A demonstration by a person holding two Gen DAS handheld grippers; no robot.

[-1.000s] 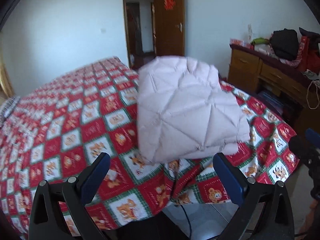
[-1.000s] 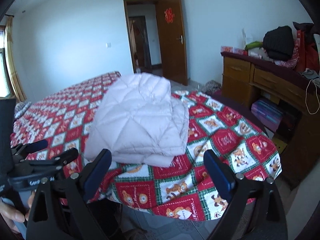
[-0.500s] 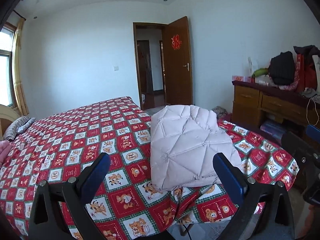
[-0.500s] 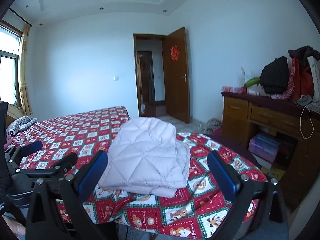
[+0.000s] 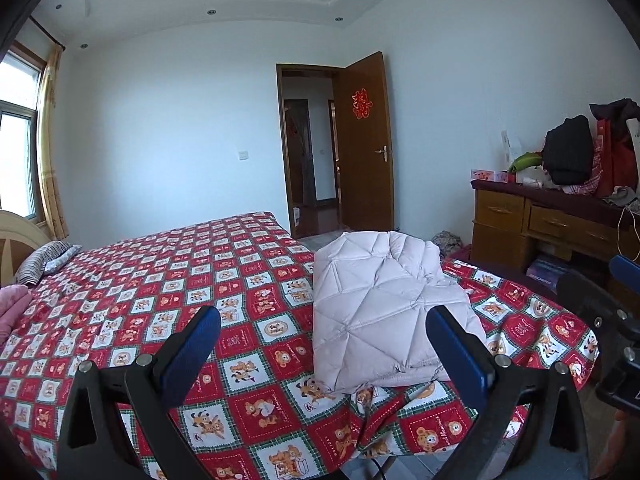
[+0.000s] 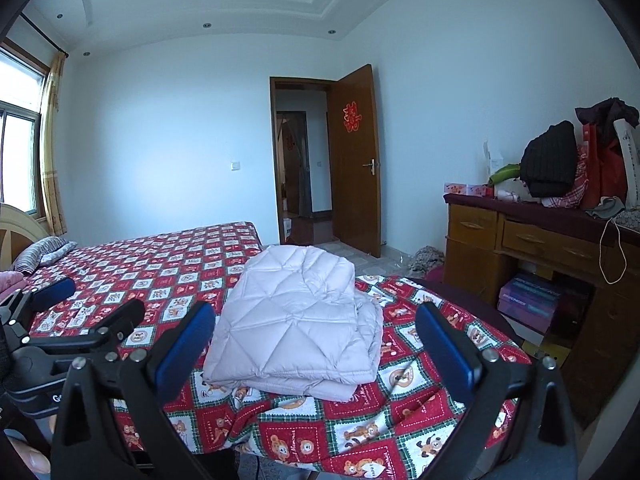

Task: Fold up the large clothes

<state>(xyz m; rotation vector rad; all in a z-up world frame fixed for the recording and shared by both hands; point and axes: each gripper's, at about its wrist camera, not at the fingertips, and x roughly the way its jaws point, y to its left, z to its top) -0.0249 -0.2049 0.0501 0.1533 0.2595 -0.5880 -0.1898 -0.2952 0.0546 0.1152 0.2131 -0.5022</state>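
- While both grippers hang short of the near edge of the bed, the pale pink quilted puffer jacket (image 5: 384, 308) lies folded into a thick rectangular stack near the bed's foot corner, on the red, white and green checked bedspread with cartoon bears (image 5: 168, 280).
- Left gripper (image 5: 322, 338): its blue-padded jaws are spread wide with nothing between them; the jacket sits beyond the pads, untouched.
- Right gripper (image 6: 314, 336): its blue-padded jaws also stand wide apart and empty, the folded jacket (image 6: 296, 320) framed between them but farther off, clear of both pads.
- From the right wrist view, the left gripper shows at the lower left, beside the bed edge.
- Behind the bed, a brown wooden door (image 5: 366, 144) stands open, with a red paper cutout on it.
- At right, a wooden dresser (image 6: 532, 248) carries a heap of bags and clothes.
- A striped pillow (image 5: 44, 260) rests at the bed's far left end.
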